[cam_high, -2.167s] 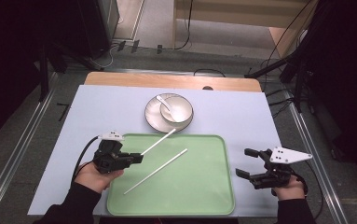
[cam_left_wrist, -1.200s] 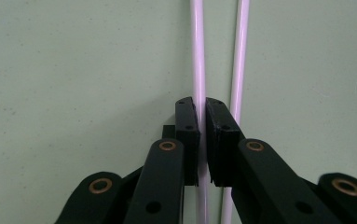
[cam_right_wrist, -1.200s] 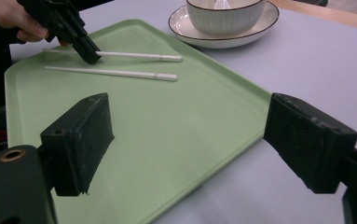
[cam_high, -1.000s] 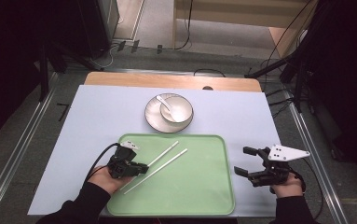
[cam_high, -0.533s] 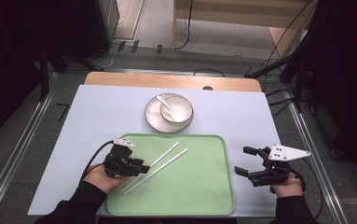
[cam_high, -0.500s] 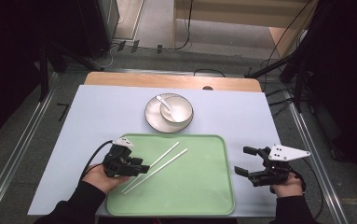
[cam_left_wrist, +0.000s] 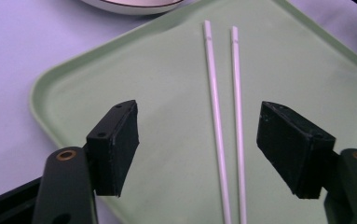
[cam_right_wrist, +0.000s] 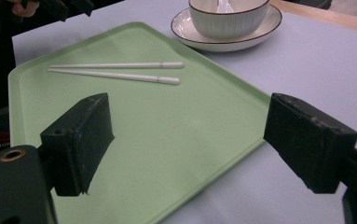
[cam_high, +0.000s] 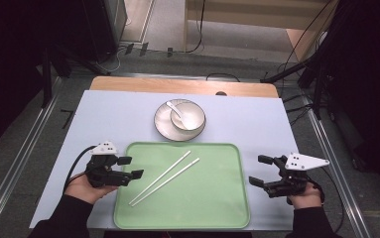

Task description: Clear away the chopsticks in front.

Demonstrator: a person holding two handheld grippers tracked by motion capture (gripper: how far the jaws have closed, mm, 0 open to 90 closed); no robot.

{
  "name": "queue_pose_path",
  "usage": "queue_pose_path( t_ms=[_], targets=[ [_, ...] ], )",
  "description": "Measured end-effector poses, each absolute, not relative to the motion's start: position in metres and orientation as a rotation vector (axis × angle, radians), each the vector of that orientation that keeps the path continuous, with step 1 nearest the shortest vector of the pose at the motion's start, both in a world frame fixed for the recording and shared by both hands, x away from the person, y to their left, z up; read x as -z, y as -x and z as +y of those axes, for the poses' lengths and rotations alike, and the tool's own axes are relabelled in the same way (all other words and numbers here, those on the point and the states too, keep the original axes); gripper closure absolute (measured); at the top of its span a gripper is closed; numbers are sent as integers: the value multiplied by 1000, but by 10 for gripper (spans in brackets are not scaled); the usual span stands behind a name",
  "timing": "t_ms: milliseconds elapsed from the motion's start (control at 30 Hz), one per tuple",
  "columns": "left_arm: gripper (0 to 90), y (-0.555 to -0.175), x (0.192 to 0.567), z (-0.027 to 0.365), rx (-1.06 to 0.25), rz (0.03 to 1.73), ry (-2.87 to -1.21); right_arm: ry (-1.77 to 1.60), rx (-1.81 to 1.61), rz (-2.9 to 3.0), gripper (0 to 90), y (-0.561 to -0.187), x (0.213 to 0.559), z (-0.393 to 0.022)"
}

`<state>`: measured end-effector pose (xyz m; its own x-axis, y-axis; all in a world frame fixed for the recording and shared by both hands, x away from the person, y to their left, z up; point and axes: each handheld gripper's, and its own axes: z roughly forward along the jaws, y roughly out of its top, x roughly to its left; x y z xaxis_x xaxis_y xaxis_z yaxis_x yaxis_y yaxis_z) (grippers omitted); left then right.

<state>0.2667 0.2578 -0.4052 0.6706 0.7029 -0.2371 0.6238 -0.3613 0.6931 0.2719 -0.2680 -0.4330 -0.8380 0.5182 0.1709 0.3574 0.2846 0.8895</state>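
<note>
Chopsticks point(cam_high: 165, 177): thin white rods, parallel on smooth green tray point(cam_high: 217, 203).

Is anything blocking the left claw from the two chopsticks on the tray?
Nothing visible does. The left claw, jaws open and empty, faces the chopsticks across bare green tray.

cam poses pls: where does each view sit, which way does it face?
High view: above the person's side, facing forward and down on the tray; both hands, left gripper, right gripper.
Left gripper view: rides the left gripper, along open jaws to the chopsticks.
Right gripper view: rides the right gripper, across the tray toward the bowl.
All share tray and chopsticks.
</note>
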Motion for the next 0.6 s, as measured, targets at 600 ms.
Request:
queue_pose_path(
  t_ms=[600],
  targets=[
    [266,-250,405,320,-266,1063,-1984,-822,-1602,2392,158,-272,432,-267]
  ],
)
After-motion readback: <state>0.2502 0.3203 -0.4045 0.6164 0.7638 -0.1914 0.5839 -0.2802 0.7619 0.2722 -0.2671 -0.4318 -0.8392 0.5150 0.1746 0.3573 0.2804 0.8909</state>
